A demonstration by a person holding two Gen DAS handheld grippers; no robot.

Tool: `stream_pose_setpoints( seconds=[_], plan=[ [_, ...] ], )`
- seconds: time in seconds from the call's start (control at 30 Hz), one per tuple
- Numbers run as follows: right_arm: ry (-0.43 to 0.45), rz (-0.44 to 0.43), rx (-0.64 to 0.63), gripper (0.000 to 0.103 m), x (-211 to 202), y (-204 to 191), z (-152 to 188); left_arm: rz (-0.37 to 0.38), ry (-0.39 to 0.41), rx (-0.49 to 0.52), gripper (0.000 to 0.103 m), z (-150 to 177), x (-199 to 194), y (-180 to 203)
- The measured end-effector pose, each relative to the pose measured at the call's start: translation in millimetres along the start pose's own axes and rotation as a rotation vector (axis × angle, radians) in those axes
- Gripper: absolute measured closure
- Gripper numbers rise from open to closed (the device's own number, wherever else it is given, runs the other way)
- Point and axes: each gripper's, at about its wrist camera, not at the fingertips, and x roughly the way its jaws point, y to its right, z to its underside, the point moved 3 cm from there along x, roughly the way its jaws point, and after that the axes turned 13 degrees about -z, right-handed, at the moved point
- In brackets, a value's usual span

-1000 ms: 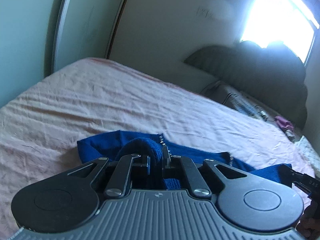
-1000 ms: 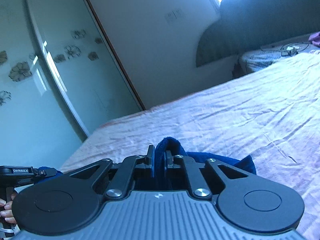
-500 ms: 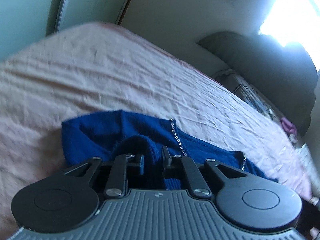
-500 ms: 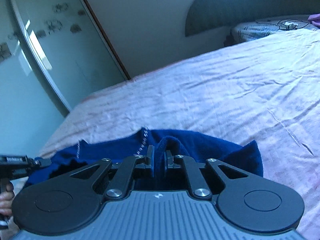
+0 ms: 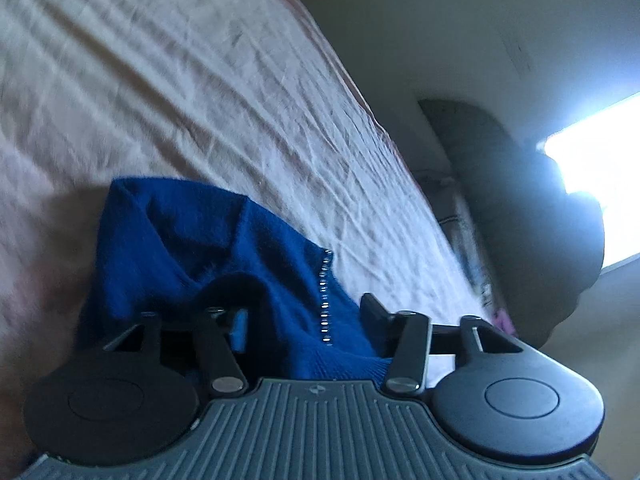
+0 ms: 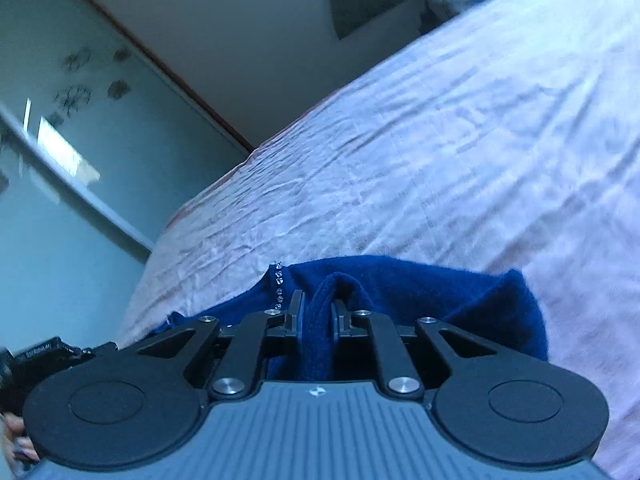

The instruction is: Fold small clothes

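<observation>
Spread wide apart are the fingers of the left gripper (image 5: pixel 304 316) in the left wrist view, with nothing clamped between them. A blue knit garment (image 5: pixel 188 256) is seen lying in the gap and beyond the fingers, bunched into soft folds on the pink bedsheet (image 5: pixel 180 80). A short row of small rhinestones (image 5: pixel 325 296) is seen running down the cloth near the right-hand finger. The wrinkled sheet is spread across most of the frame. Behind it, a dark rounded headboard (image 5: pixel 520 200) is set against a pale wall (image 5: pixel 460 20), and a bright window (image 5: pixel 600 184) is blown out at the far right. Much of this view is blurred.

In the right wrist view, the right gripper (image 6: pixel 316 316) is drawn together on a raised ridge of the same blue knit garment (image 6: pixel 420 284), which is pinched between the two pads. The rest of the cloth is draped to either side on the bedsheet (image 6: pixel 440 140), and the rhinestones (image 6: pixel 279 284) are visible just left of the left-hand finger. At the lower left edge, part of the other gripper's black body (image 6: pixel 44 360) is caught. A frosted wardrobe door with flower motifs (image 6: pixel 80 120) is seen at the left.
</observation>
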Motion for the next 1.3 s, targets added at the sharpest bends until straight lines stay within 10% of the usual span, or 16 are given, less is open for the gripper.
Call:
stream_pose_setpoints(
  seconds=[0.17,0.3,0.53,0.8,1.0,1.3],
  plan=[
    [0.037,-0.074,0.093,0.07,-5.7,9.1,-3.1,0.058,-0.033,-0.129,0.044,-10.1,1.4,-9.7],
    [0.112,-0.13,0.115,0.024,-13.2,5.6,-9.1,0.124,-0.037,-0.209,0.044,-20.4,4.0,-11.3],
    [0.199,-0.07,0.001,0.022,-25.7,-14.3,-17.2,0.107,0.049,-0.186,0.043,-25.4,-7.5,-8.7],
    [-0.037,-0.121,-0.29,0.023,1.3,-64.6,3.6,-0.048,0.225,0.221,0.034,-8.9,-33.8,33.6],
    [-0.097,0.125,-0.273,0.024,30.6,-42.0,5.6,-0.294,0.263,0.661,0.034,41.6,-12.3,52.5],
    [-0.121,0.135,-0.483,0.017,-6.2,-73.6,40.8,-0.378,0.31,0.797,0.027,73.7,-19.0,32.0]
  ],
)
